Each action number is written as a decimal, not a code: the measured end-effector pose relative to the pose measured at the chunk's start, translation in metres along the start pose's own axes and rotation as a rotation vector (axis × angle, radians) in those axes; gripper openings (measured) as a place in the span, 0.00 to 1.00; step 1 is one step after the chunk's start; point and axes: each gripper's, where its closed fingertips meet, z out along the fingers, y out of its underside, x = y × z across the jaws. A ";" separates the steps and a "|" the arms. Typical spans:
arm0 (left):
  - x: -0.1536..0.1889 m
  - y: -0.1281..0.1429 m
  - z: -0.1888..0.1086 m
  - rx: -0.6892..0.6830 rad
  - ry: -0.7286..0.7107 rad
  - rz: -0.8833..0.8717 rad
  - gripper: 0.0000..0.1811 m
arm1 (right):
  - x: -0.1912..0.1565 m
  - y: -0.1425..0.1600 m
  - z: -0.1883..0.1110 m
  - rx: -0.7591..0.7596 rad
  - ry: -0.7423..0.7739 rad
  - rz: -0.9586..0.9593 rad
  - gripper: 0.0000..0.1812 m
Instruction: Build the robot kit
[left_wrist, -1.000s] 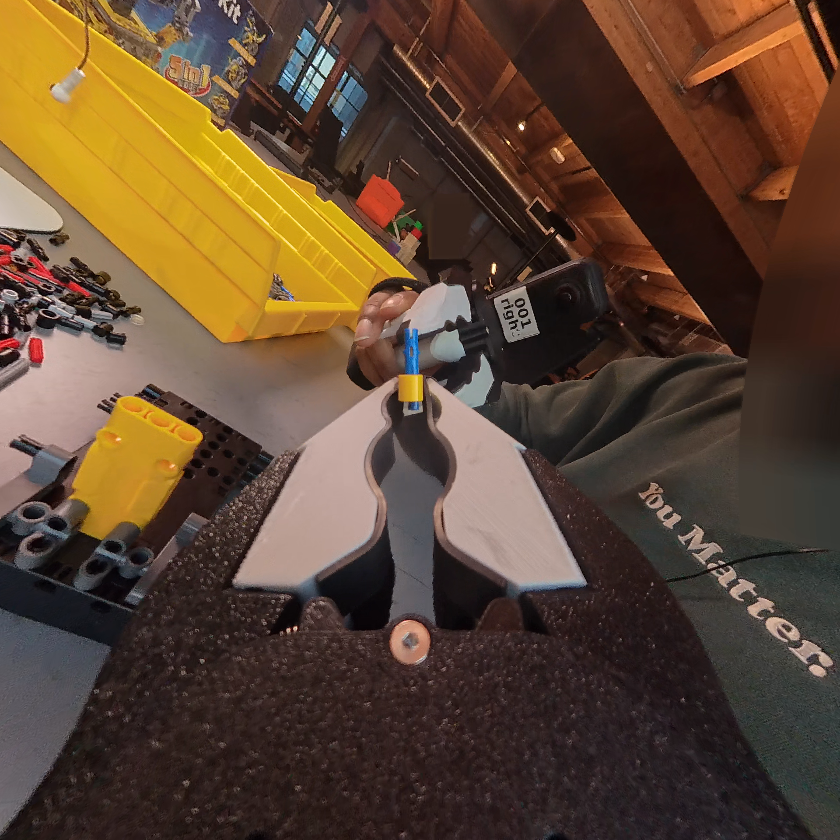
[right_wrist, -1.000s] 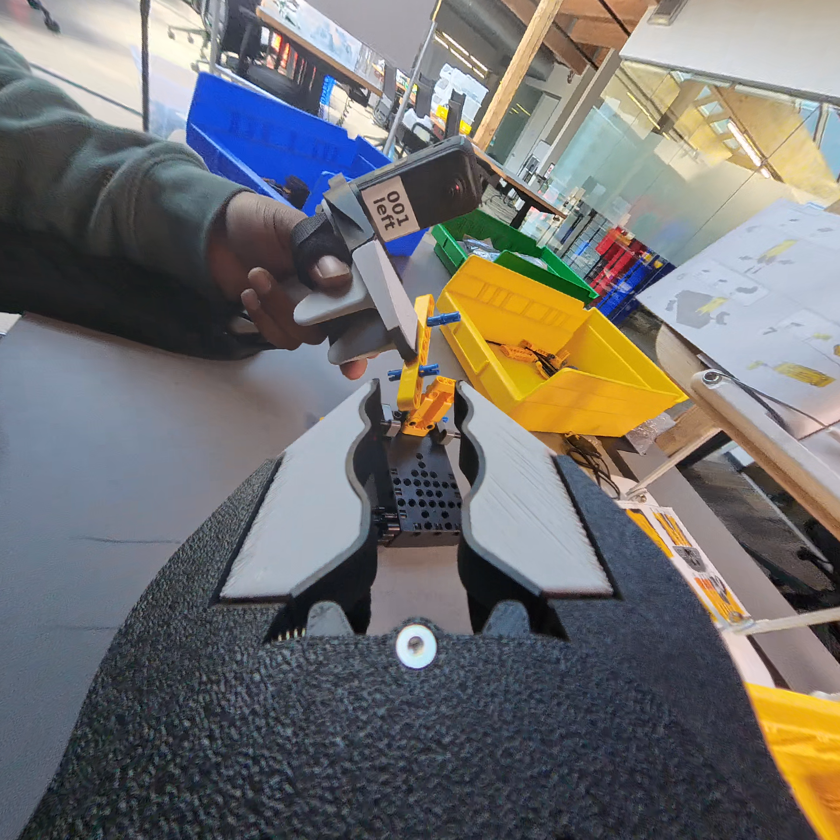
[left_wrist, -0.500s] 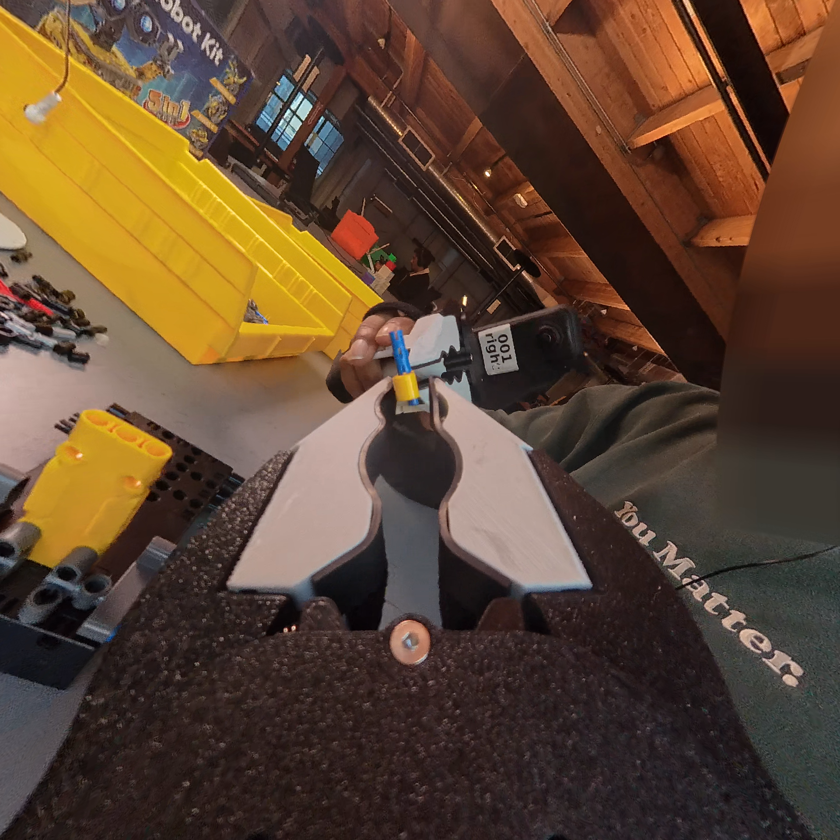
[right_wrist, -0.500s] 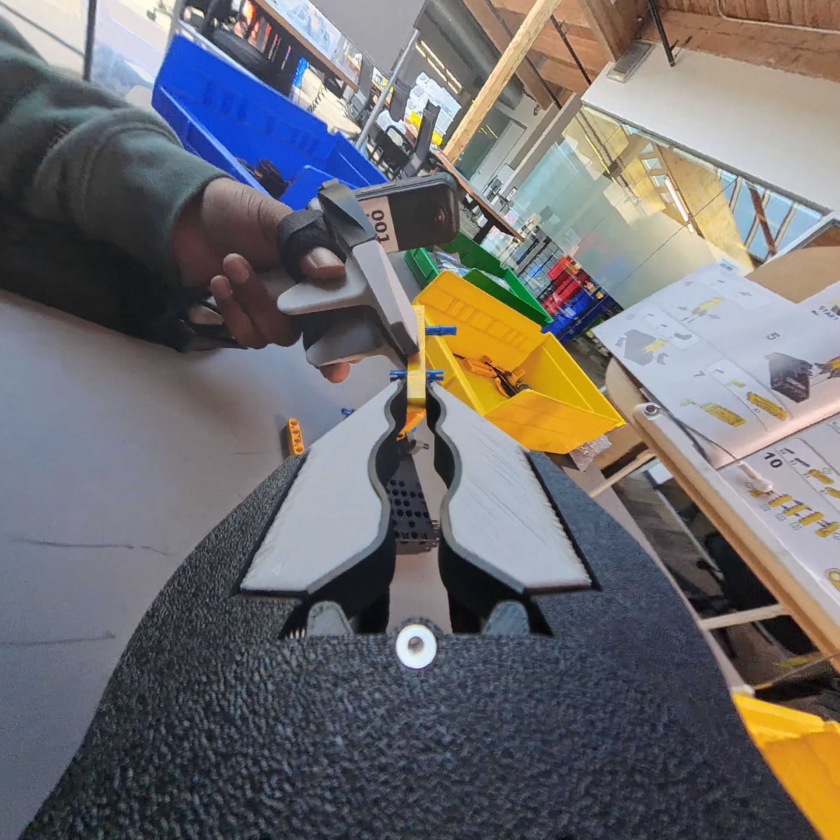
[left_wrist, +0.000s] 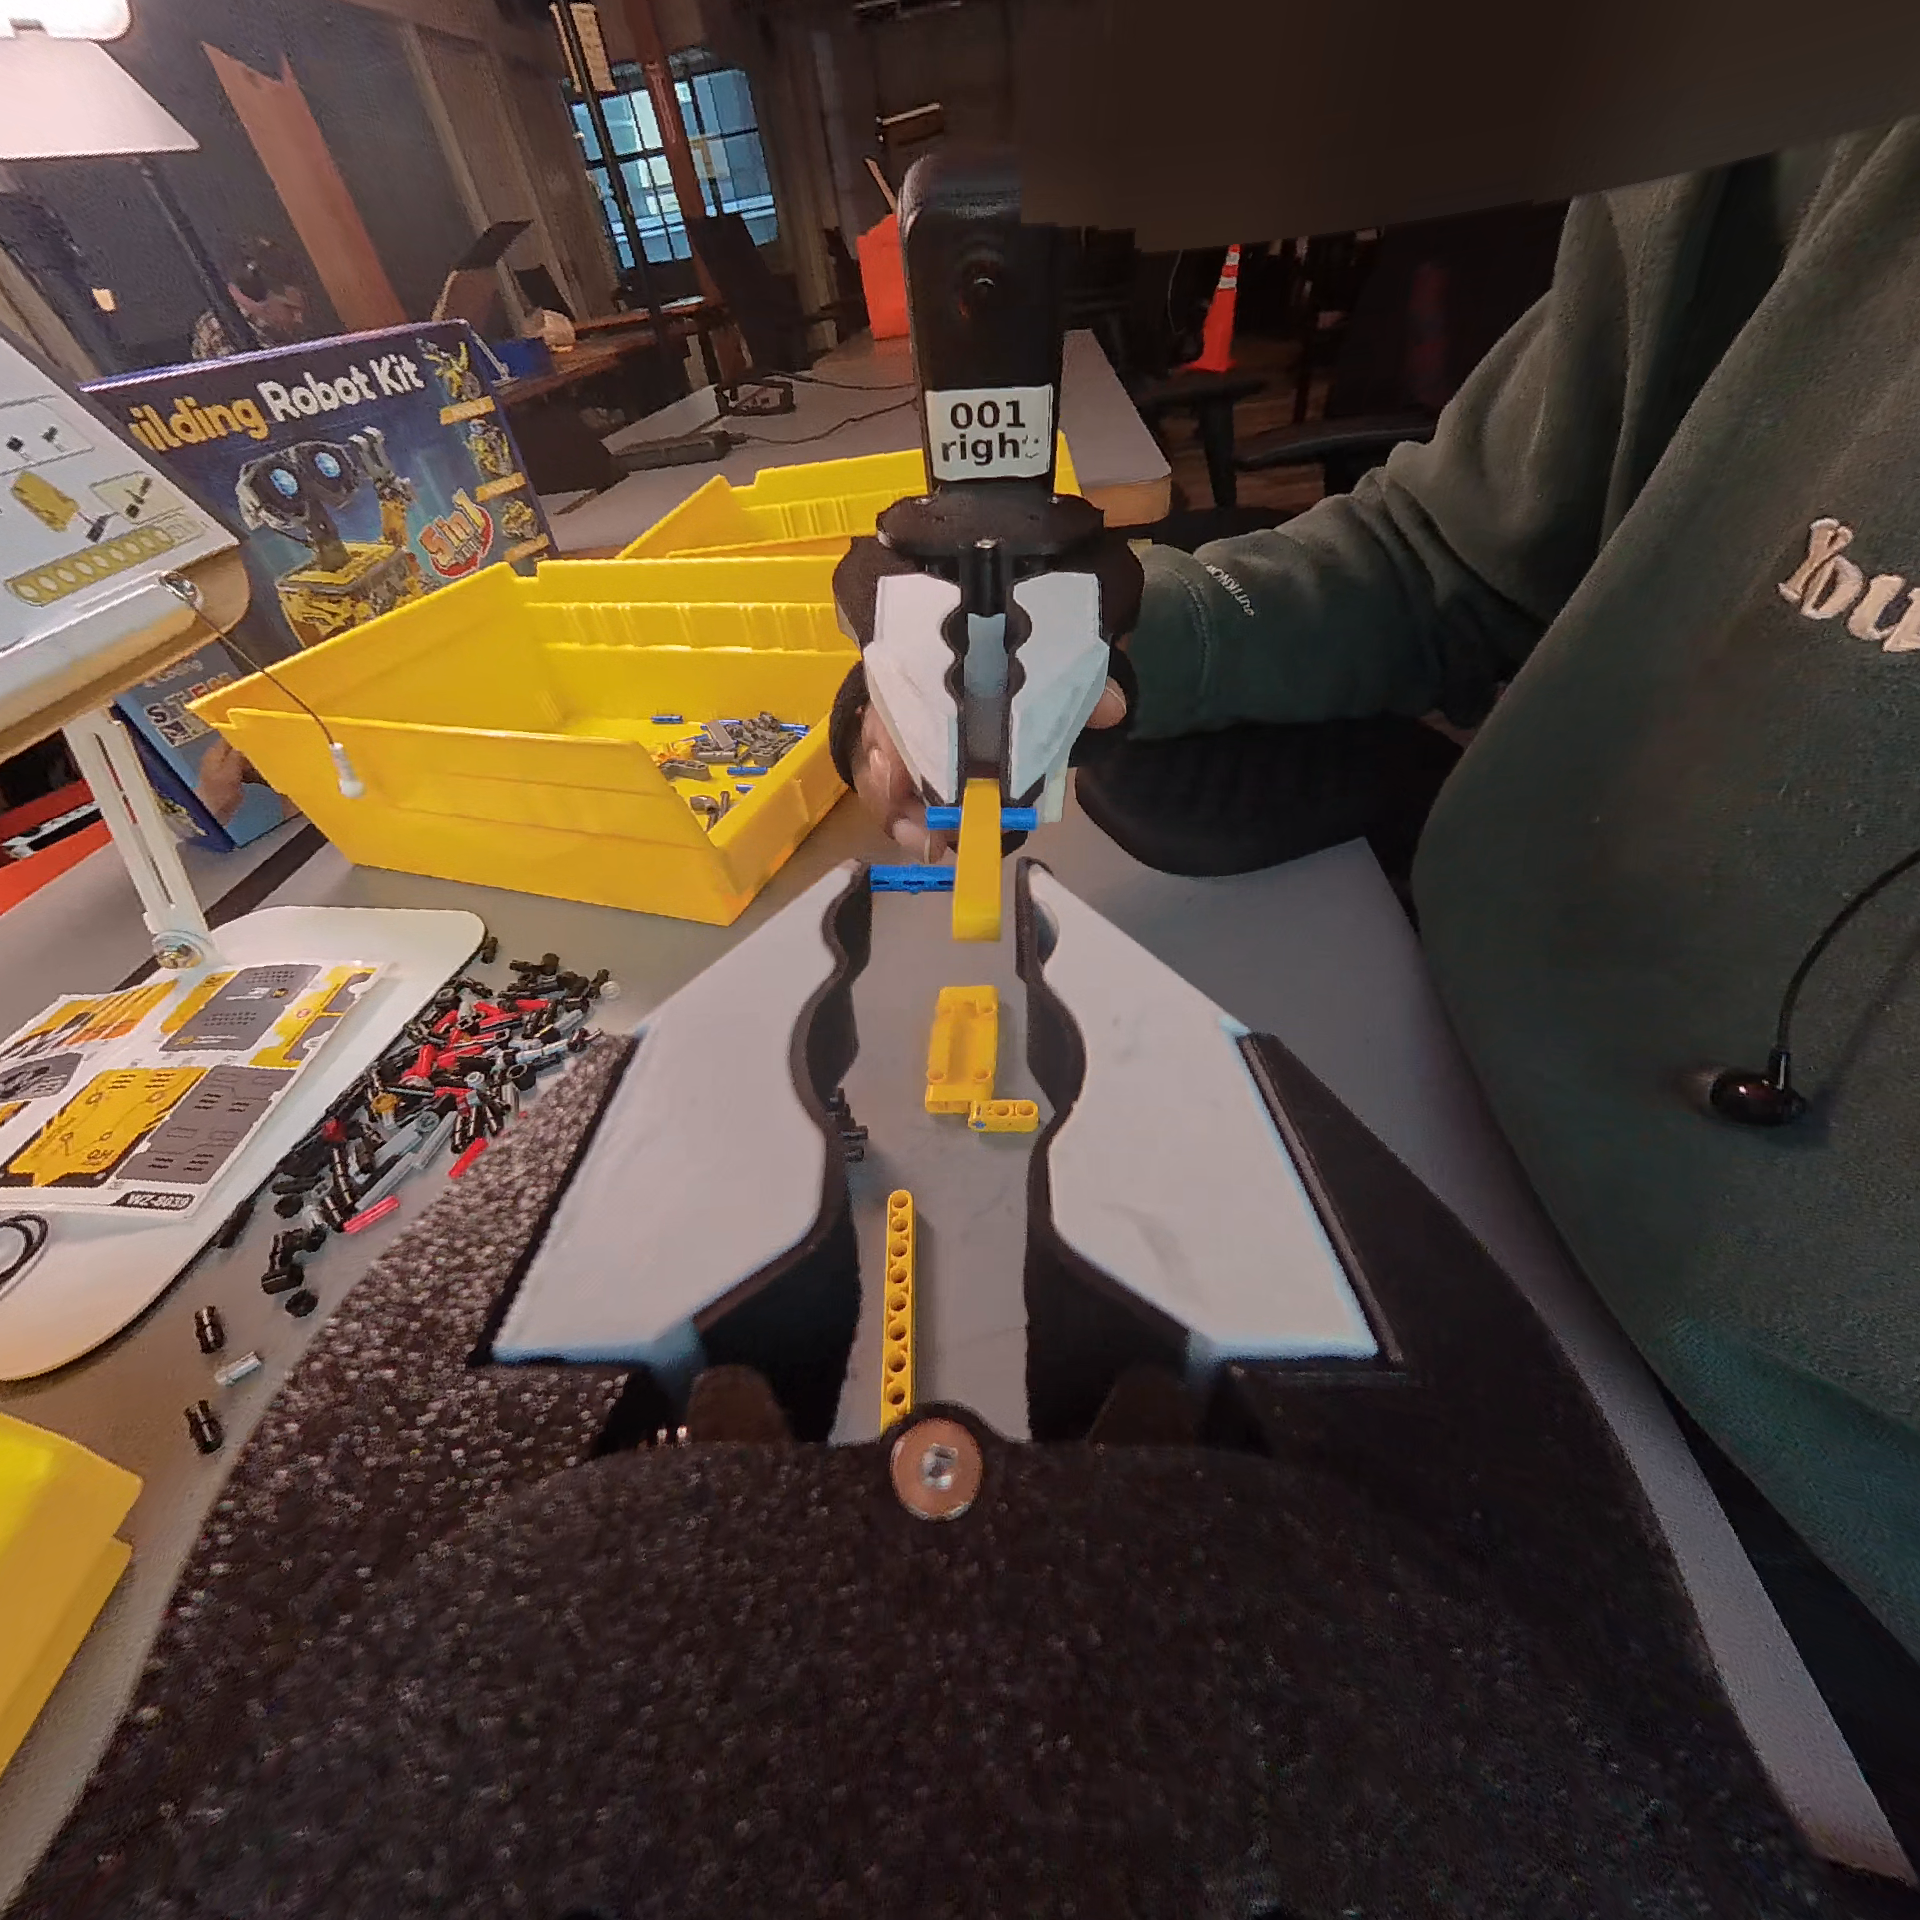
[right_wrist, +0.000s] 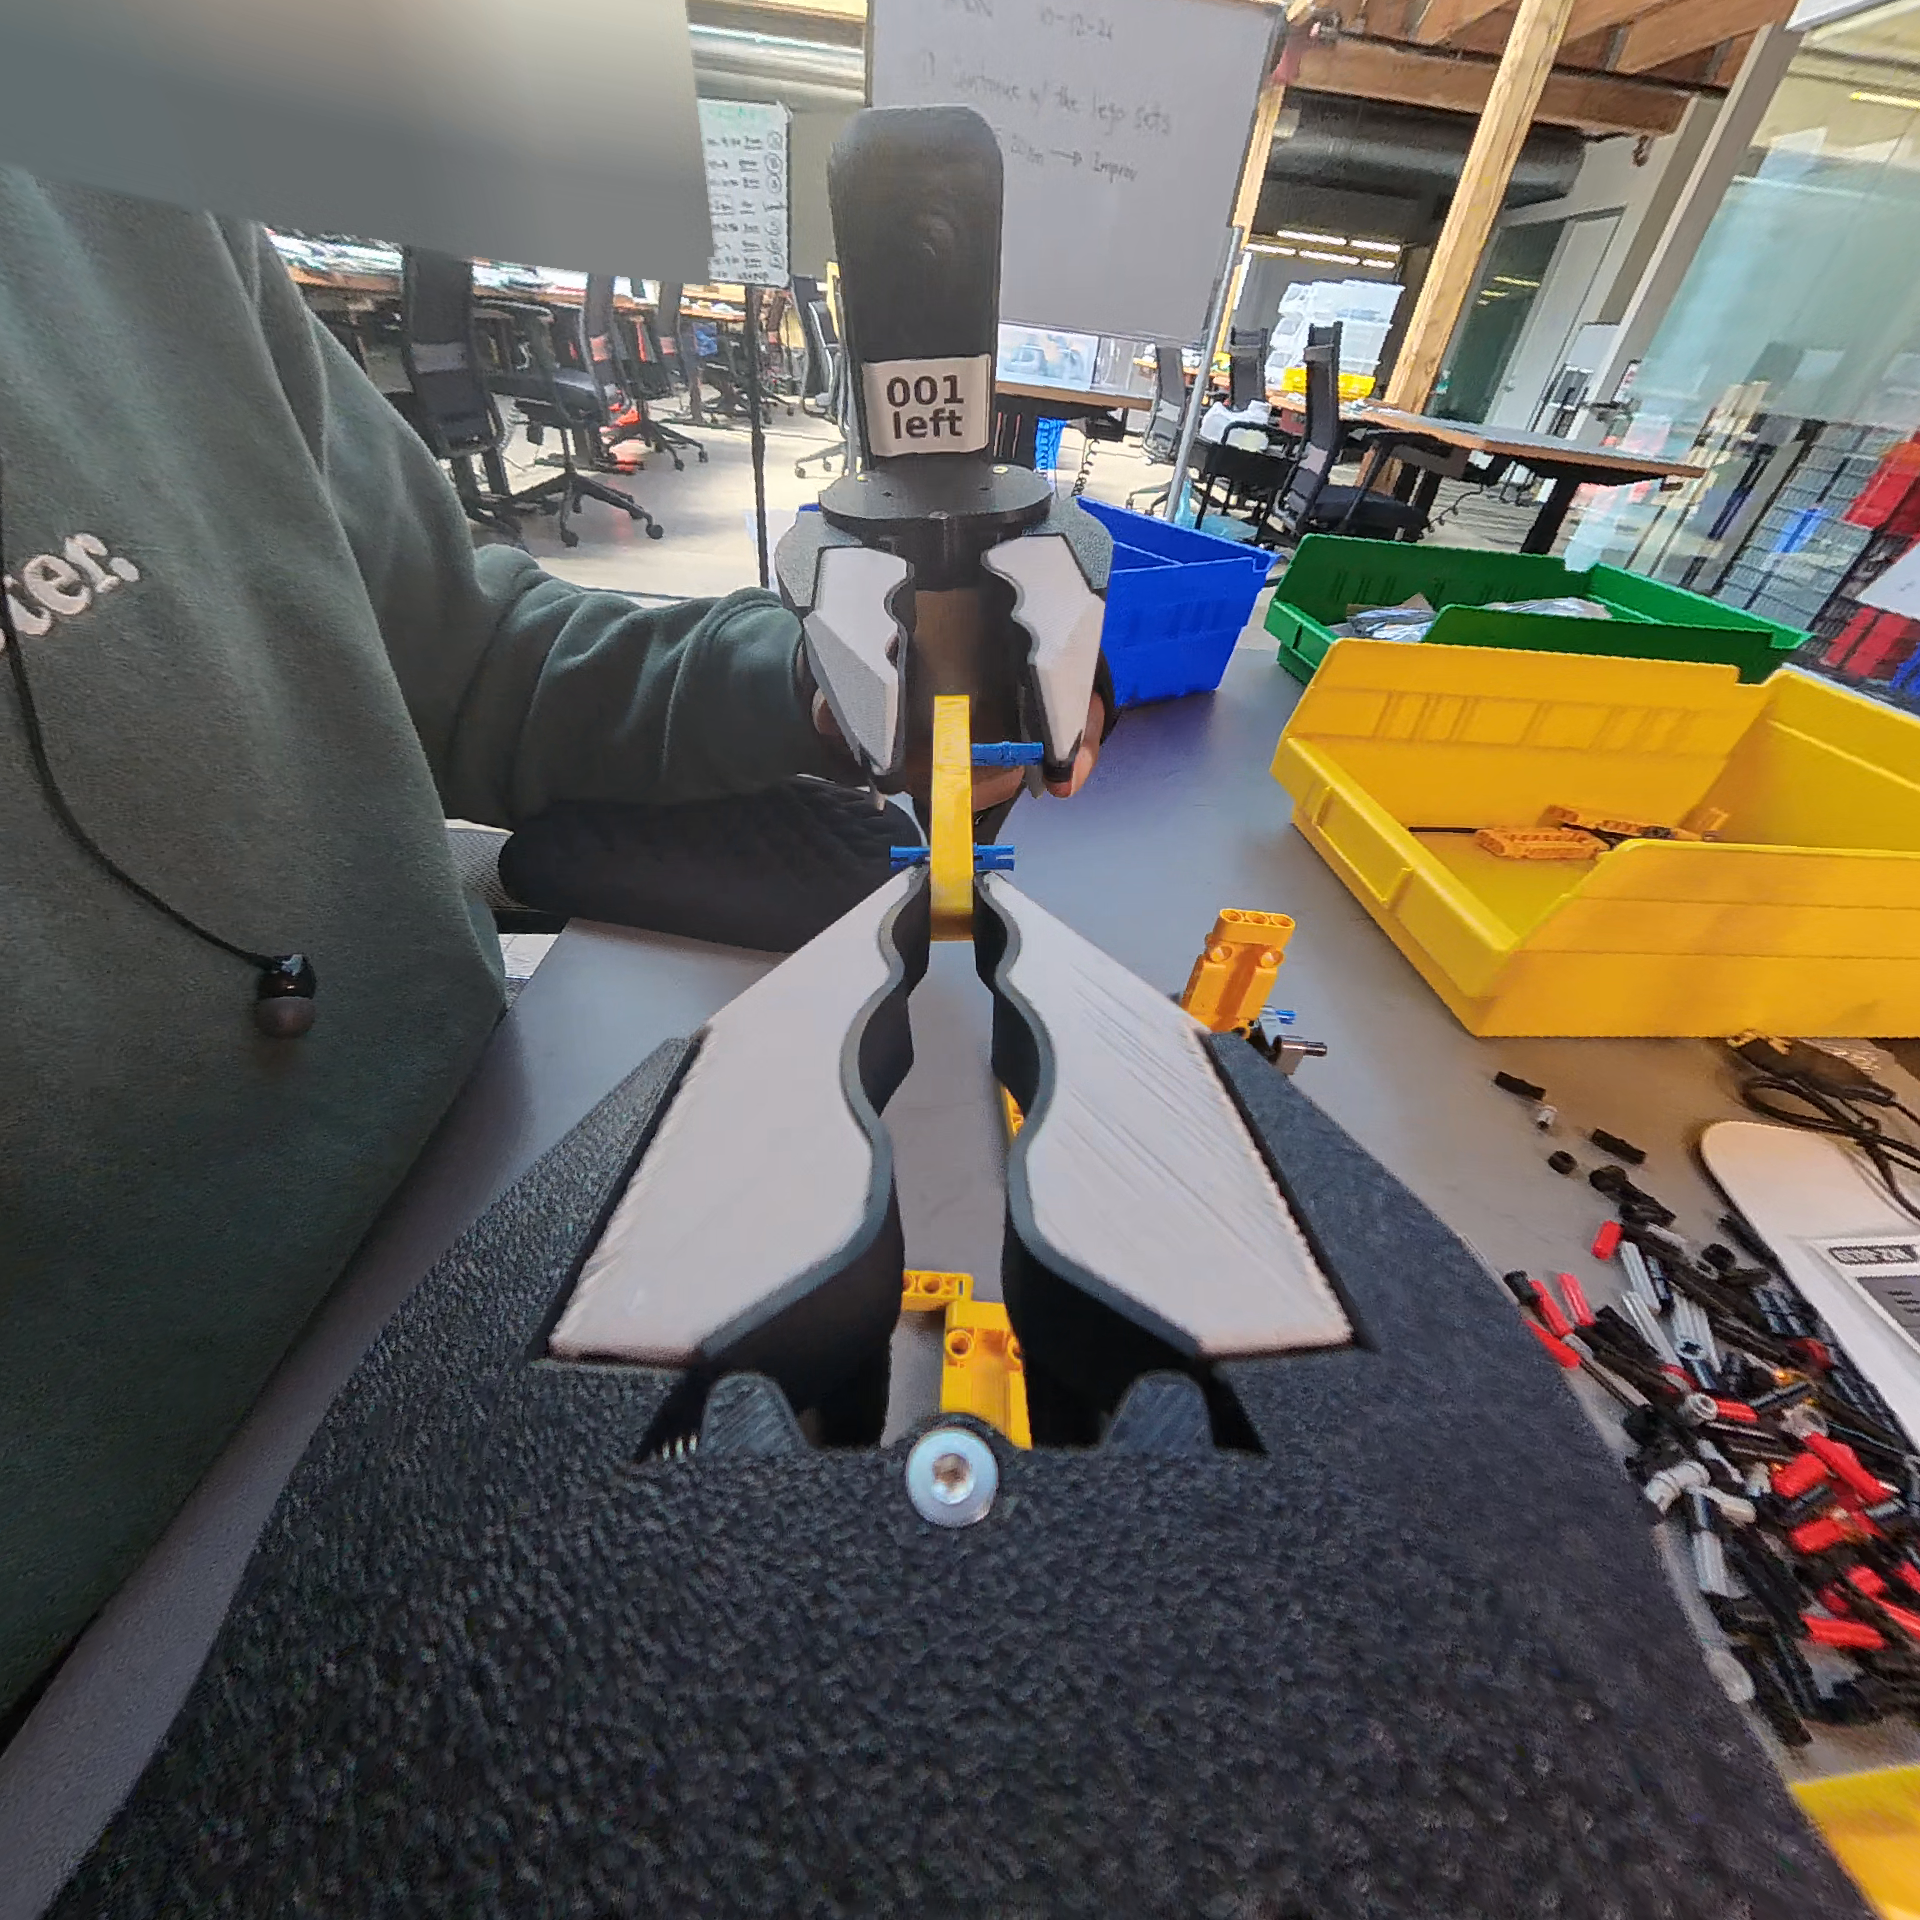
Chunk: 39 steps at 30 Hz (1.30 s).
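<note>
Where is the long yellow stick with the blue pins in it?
The long yellow stick is up in the air, pinched in the right claw. Its far end pokes between the open left claw's fingers, above the grey table.

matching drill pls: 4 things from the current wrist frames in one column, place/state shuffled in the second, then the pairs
Things
1. yellow beam with blue pins
2. left gripper
3. long yellow beam
4. green bin

Place or state
A. lies flat on the grey table, seen between the left gripper's fingers
B. behind the yellow bin, beside the blue bin
C. clamped at the tips of the right gripper, held upright
D. open, holding nothing

Pairs: 1-C, 2-D, 3-A, 4-B
</note>
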 end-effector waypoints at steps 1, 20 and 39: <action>0.002 0.001 0.000 -0.006 0.012 0.003 0.13 | -0.003 0.000 0.000 0.002 -0.018 0.006 0.04; 0.011 0.025 0.004 -0.186 0.095 -0.023 0.14 | -0.007 0.021 -0.005 -0.131 -0.068 -0.037 0.04; 0.021 0.035 0.011 -0.312 0.111 0.162 0.09 | -0.015 0.030 -0.011 -0.183 -0.089 -0.071 0.04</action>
